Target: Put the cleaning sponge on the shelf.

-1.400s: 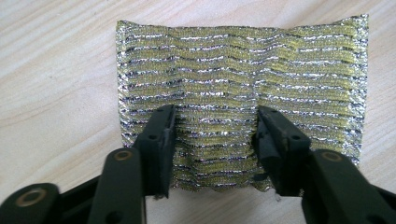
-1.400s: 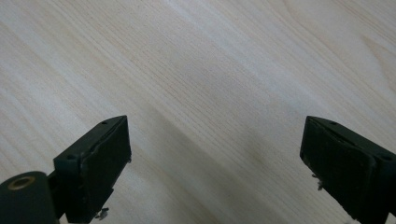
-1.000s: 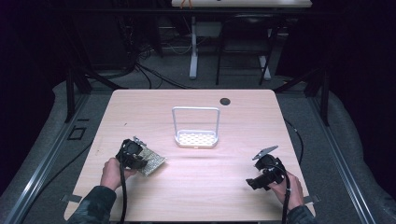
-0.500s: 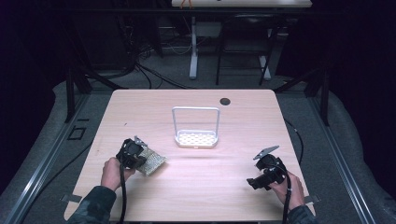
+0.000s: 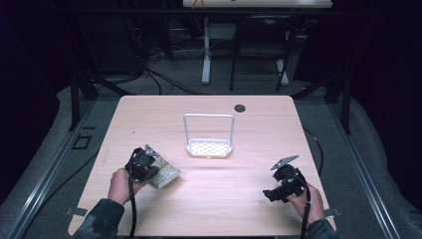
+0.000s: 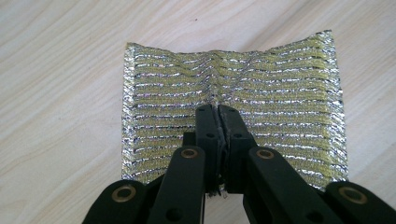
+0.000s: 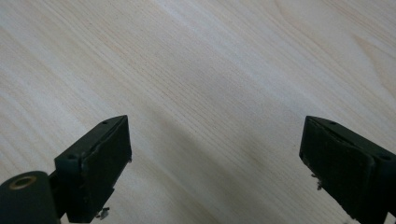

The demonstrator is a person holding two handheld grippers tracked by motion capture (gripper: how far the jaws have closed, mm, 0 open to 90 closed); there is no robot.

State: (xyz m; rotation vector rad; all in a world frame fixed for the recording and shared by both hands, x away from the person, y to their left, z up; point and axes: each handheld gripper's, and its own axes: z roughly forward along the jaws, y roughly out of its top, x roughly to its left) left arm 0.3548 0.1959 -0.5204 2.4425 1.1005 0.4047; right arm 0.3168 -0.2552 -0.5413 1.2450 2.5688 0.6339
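Partly, the ribbed silver-and-yellow scouring cloth [image 6: 233,98] is hidden in the left gripper view: its lower middle is covered by the black jaws, and its bottom edge is cut off behind them. The left tool [image 6: 217,112] is seen pressed together on a puckered fold at the cloth's centre. In the high view the cloth [image 5: 166,174] lies at the lower left of the frame on the wooden surface [image 5: 249,209], half covered by the left tool [image 5: 145,164] and the hand behind it. At the lower right, well apart, the right tool [image 5: 281,186] is held over bare wood; its jaws are spread wide in the right gripper view [image 7: 215,168]. A white wire rack [image 5: 208,135] stands at centre frame, and a dark round spot [image 5: 240,108] is seen near the far edge; what it is cannot be made out.
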